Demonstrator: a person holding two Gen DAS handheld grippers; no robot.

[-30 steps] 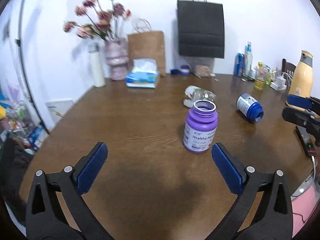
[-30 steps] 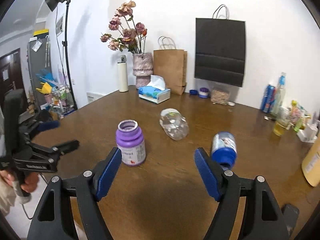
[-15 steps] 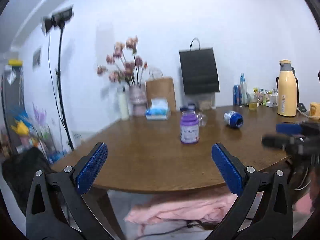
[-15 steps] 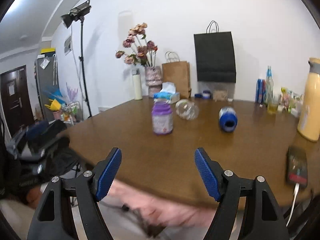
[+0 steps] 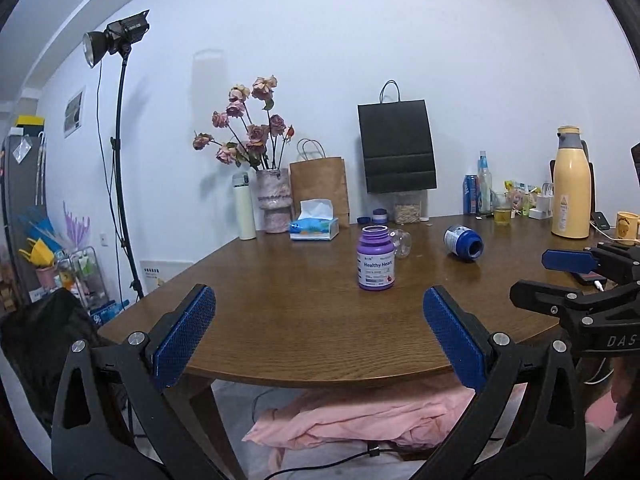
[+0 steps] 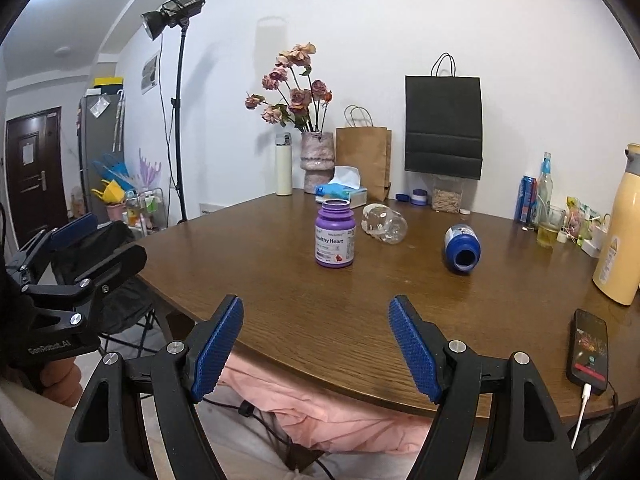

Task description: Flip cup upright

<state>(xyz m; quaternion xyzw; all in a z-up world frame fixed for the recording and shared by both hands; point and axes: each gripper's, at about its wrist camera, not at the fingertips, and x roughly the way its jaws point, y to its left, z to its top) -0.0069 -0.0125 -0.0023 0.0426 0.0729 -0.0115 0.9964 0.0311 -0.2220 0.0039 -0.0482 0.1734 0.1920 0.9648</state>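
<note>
Both hand-held grippers had pulled back from over the desk point(image 6: 400, 320) to beyond its near edge, where a second earlier they hung close above the bottles. The left hand-held gripper point(image 5: 318, 340) was released, its jaws wide apart and holding nothing; the right hand-held gripper point(image 6: 316, 346) was the same. The purple bottle point(image 6: 335, 236) stood upright near the middle of the desk, mouth up. The blue bottle point(image 6: 462, 248) lay on its side well to its right, and a clear bottle point(image 6: 385, 224) lay tipped just behind, though whether it touched the purple one was hard to tell. The retreat suggested that one flip was finished, with two containers apparently left to right.
</note>
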